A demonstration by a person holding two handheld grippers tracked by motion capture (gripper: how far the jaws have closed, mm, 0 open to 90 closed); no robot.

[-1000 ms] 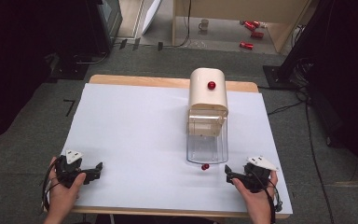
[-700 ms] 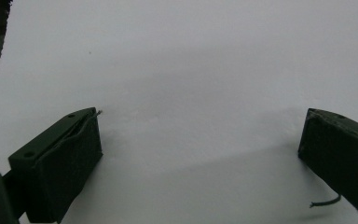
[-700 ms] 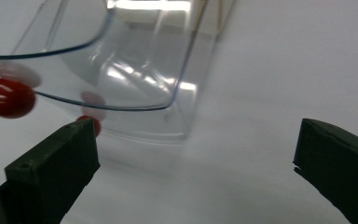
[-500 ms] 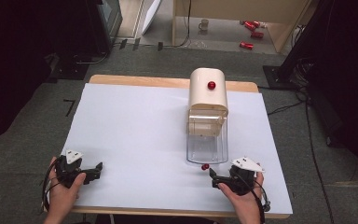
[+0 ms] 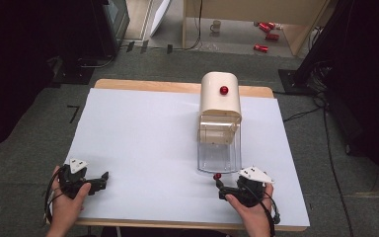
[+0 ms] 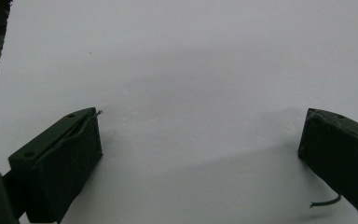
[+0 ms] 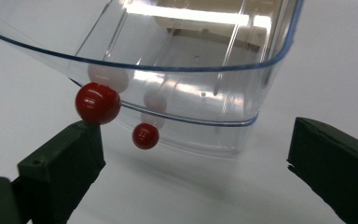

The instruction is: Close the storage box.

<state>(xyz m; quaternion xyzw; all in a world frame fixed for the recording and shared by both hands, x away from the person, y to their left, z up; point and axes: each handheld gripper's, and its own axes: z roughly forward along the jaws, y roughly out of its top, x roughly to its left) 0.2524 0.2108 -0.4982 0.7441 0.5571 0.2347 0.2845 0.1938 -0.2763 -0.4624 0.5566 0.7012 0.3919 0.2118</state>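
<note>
A cream machine (image 5: 220, 101) with a red knob (image 5: 224, 90) on top stands right of the table's middle. A clear plastic bin (image 5: 219, 157) sits at its front. A red ball (image 5: 217, 176) lies on the sheet just before the bin. In the right gripper view a larger red ball (image 7: 98, 102) shows over the left jaw's tip, and a smaller one (image 7: 145, 136) lies by the bin's wall (image 7: 205, 98). My right gripper (image 5: 220, 185) (image 7: 196, 149) is open right behind them; its jaws have just been closing, pressing on nothing. My left gripper (image 5: 103, 177) (image 6: 200, 140) rests open at the near left.
A white sheet (image 5: 143, 143) covers the wooden table (image 5: 143, 85). The table's near edge runs just under both hands. Beyond the far edge the floor holds cables, a mug (image 5: 217, 24) and red cans (image 5: 266, 29).
My right gripper has slid left along the near edge until its jaws sit at the red ball in front of the clear bin. The left gripper has stayed put.
</note>
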